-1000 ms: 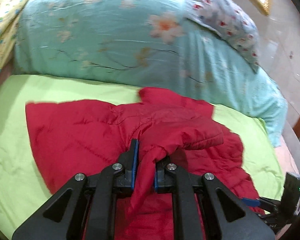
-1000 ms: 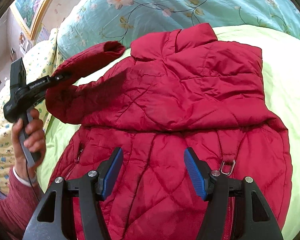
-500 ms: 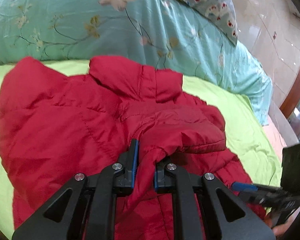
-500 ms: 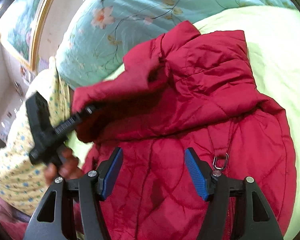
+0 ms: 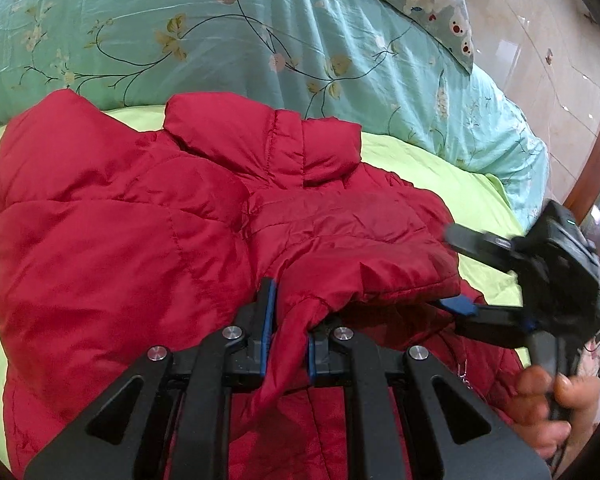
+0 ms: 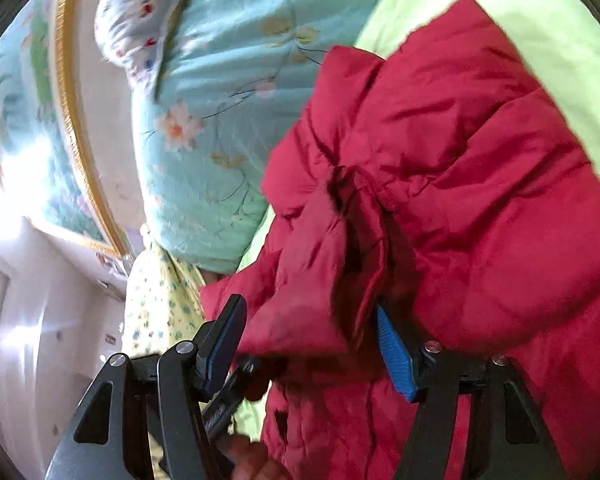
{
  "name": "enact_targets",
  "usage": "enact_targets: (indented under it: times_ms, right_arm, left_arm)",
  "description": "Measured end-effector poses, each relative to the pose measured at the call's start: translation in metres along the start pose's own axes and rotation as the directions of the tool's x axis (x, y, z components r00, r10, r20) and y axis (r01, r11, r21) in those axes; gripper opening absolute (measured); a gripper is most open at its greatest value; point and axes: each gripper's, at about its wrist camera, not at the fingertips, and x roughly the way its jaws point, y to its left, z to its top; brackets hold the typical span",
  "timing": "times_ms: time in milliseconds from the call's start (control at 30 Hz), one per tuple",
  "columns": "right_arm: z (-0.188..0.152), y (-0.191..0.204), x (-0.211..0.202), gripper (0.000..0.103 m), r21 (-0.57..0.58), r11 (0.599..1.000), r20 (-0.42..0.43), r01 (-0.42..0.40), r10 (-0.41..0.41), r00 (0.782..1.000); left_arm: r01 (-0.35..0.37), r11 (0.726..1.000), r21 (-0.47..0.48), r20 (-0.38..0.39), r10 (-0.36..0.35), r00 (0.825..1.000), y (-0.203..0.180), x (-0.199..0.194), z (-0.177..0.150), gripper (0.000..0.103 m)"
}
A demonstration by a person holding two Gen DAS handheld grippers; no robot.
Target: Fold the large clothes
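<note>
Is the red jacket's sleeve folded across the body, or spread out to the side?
Folded across: the sleeve lies over the red jacket front, pinched in the shut left gripper.

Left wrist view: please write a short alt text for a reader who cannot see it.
The left claw is shut on a sleeve of a red puffer jacket lying on a green sheet. The right claw, held by a hand, reaches in from the right; a floral teal duvet lies behind.
</note>
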Motion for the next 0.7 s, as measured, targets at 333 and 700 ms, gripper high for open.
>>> enact_targets:
  times_ms: [333,700]
  right_arm:
    - [0.002,0.039,0.001,0.017,-0.197,0.974,0.052,0.114,-0.105,0.993]
    - [0.000,0.043,-0.037,0.016,-0.289,0.920,0.165,0.266,-0.226,0.960]
  left_arm:
    - [0.063,0.998,-0.010,-0.088,-0.064,0.994,0.009,-0.003,-0.001,0.033]
    - [-0.009,0.999,0.031,0.008,0.009,1.000,0.019,-0.044,0.000,0.085]
